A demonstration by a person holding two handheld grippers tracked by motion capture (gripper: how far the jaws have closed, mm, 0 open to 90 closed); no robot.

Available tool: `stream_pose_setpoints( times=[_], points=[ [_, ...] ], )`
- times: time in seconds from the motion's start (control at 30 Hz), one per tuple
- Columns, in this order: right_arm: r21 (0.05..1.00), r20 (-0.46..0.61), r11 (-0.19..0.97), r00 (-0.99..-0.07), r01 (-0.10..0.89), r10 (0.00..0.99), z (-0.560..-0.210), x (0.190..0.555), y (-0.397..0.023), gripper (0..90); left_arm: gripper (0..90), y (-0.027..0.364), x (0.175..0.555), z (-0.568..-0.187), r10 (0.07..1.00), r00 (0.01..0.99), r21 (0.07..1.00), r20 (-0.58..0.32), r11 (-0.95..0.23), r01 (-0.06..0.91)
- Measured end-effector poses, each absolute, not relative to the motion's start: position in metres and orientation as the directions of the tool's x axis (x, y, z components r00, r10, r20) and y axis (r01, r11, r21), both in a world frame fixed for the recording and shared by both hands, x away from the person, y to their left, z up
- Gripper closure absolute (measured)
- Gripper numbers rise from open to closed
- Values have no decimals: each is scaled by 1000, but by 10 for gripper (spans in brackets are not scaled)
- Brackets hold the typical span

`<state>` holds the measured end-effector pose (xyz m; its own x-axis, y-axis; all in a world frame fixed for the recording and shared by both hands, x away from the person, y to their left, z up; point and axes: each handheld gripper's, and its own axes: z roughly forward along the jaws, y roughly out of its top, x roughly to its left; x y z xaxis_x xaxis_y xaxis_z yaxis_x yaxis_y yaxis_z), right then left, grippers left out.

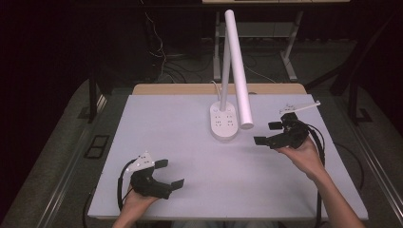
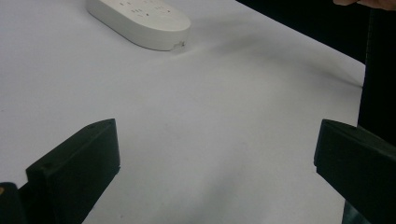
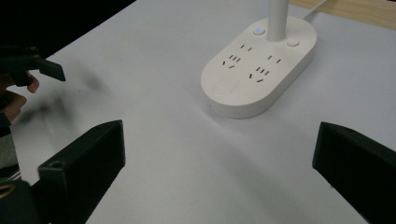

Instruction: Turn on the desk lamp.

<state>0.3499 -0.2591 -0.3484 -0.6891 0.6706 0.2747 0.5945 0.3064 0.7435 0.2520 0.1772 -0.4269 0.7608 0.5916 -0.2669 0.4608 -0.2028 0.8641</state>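
Two wide-open grippers flank a desk lamp on a white table (image 1: 157, 142).
The left gripper (image 1: 172, 174), empty, sits at the near left; the lamp's socket base (image 1: 224, 121) stands mid-table, well ahead; the right gripper (image 1: 267, 133), empty, hovers just beside it.

White lamp base (image 1: 224, 121) on table (image 1: 166, 128).

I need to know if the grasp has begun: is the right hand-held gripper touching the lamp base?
Apart. The right gripper view shows bare table between the open right hand-held gripper and the lamp base.
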Motion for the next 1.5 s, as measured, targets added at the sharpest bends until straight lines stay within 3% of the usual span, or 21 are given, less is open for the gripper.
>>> stream_pose_setpoints(
  times=[1.5],
  points=[
    [699, 280, 324, -661, 637, 697, -350, 424, -227, 22, 0, 176, 252, -427, 592, 762, 865, -262, -205, 457]
  ],
)
